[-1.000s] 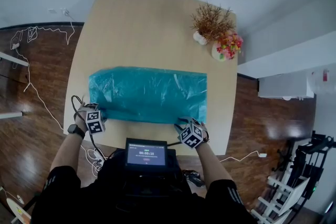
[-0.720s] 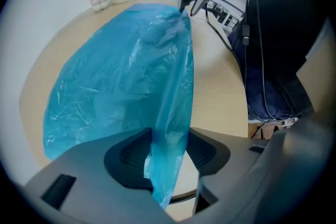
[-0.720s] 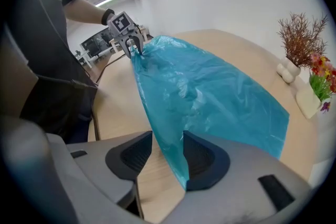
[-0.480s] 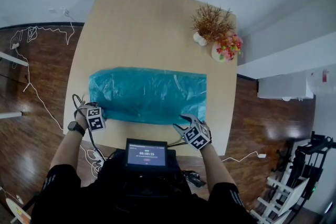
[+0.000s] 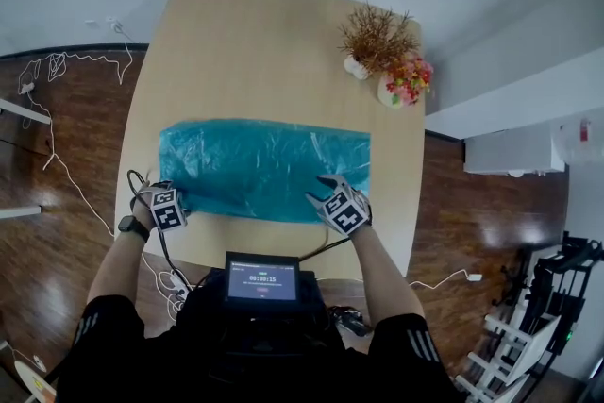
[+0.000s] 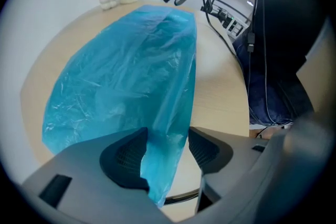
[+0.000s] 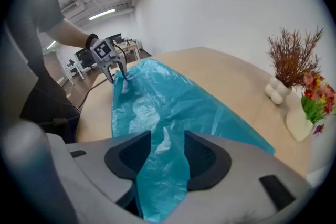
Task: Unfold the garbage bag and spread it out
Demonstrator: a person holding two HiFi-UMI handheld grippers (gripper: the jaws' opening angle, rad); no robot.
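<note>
from the head view, both near corners of the teal garbage bag (image 5: 264, 167) are covered: the lower-left one by the left hand-held gripper (image 5: 162, 192), the lower-right one by the right hand-held gripper (image 5: 323, 189). we cannot tell which end is the bag's mouth. in each gripper view the film runs down between the pads and is cut off behind the gripper's own body. the print on the small screen (image 5: 262, 279) at the bottom centre is too small to read.

the bag lies flat as a long rectangle across the middle of the pale worktop (image 5: 255, 42), its long side running left to right. the left hand-held gripper is released; its jaws have just been opening, and a fold of film hangs between them. the right one is released too, jaws just opened wide, with film between them but not pinched.

we count one bag, two hand-held grippers, one screen, and at the upper right a vase of dried twigs (image 5: 377, 38) and a vase of flowers (image 5: 408, 78), both well apart from the bag.
</note>
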